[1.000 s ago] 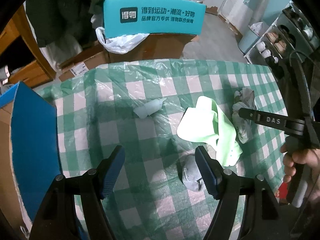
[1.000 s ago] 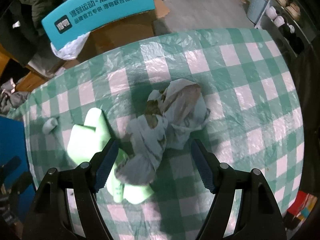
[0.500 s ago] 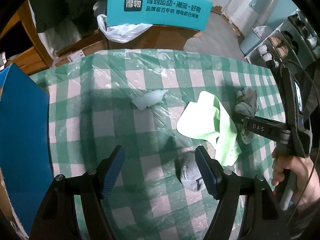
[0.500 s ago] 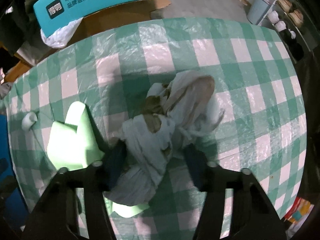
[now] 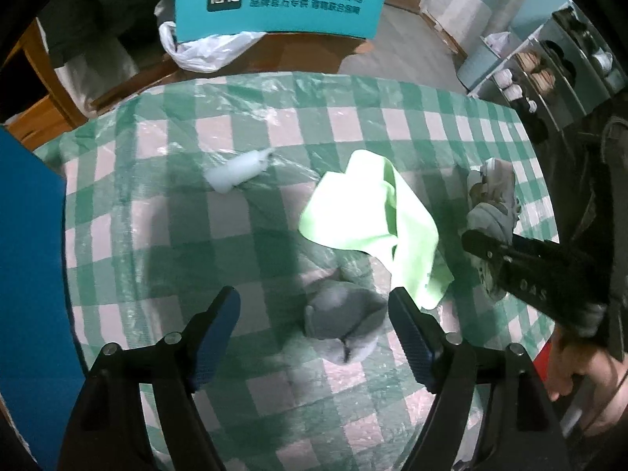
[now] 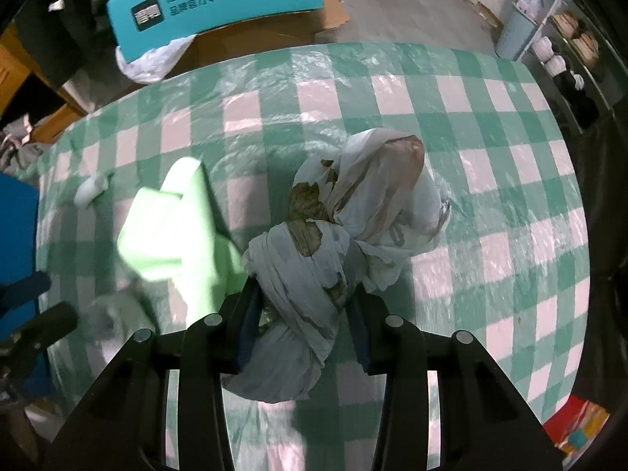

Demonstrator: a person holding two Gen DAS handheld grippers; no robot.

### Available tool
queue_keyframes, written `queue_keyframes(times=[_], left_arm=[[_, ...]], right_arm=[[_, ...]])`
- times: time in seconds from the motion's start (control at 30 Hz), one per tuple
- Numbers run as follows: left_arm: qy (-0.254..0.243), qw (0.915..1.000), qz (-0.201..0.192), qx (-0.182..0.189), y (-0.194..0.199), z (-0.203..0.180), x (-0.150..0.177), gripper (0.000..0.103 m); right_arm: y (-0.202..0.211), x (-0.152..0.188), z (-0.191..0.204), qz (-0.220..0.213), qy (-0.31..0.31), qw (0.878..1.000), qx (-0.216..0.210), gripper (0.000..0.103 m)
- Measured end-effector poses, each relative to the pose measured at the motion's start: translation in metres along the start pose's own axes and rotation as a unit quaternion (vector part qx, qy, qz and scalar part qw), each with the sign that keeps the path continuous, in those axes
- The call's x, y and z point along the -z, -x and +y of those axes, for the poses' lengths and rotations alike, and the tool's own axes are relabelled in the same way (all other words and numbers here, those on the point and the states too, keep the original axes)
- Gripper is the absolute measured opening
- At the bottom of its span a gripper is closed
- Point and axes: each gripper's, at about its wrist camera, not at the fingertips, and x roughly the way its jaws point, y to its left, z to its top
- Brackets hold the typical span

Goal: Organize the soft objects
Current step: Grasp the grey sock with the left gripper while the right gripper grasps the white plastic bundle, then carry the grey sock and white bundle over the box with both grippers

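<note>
The right hand-held gripper has closed since a second ago — its fingers now pinch the near end of the white patterned cloth bundle, which lay loose between spread fingers before. The left hand-held gripper stays spread above the grey sock. On the checked tabletop, the light green cloth lies just left of the bundle, partly under it; the small white item sits farther left. A teal sign stands beyond the tabletop.
</note>
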Motion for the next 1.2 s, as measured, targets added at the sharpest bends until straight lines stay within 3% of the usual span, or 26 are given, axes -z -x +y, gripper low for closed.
queue_keyframes(times=[0.53, 0.63, 0.67, 0.77, 0.87, 1.2], left_arm=[[-0.018, 0.9995, 0.027, -0.003, -0.041, -0.018, 0.019, 0.079], [-0.028, 0.999, 0.033, 0.008, -0.043, -0.021, 0.021, 0.058], [-0.031, 0.9988, 0.036, 0.01, -0.042, -0.021, 0.022, 0.047], [-0.043, 0.9985, 0.03, 0.017, -0.039, -0.023, 0.025, 0.03], [-0.05, 0.9984, 0.021, 0.017, -0.032, -0.023, 0.026, 0.024], [-0.064, 0.9977, -0.019, -0.007, 0.004, -0.019, 0.029, 0.023]], right_arm=[[0.022, 0.026, 0.012, -0.006, 0.006, 0.999, -0.035, 0.039], [0.027, 0.028, 0.015, -0.01, 0.011, 0.999, -0.035, 0.039], [0.028, 0.029, 0.015, -0.01, 0.012, 0.999, -0.034, 0.039], [0.029, 0.032, 0.018, -0.009, 0.017, 0.999, -0.036, 0.039], [0.031, 0.034, 0.024, -0.01, 0.026, 0.999, -0.034, 0.039], [0.048, 0.036, 0.048, -0.029, 0.066, 0.997, -0.025, 0.039]])
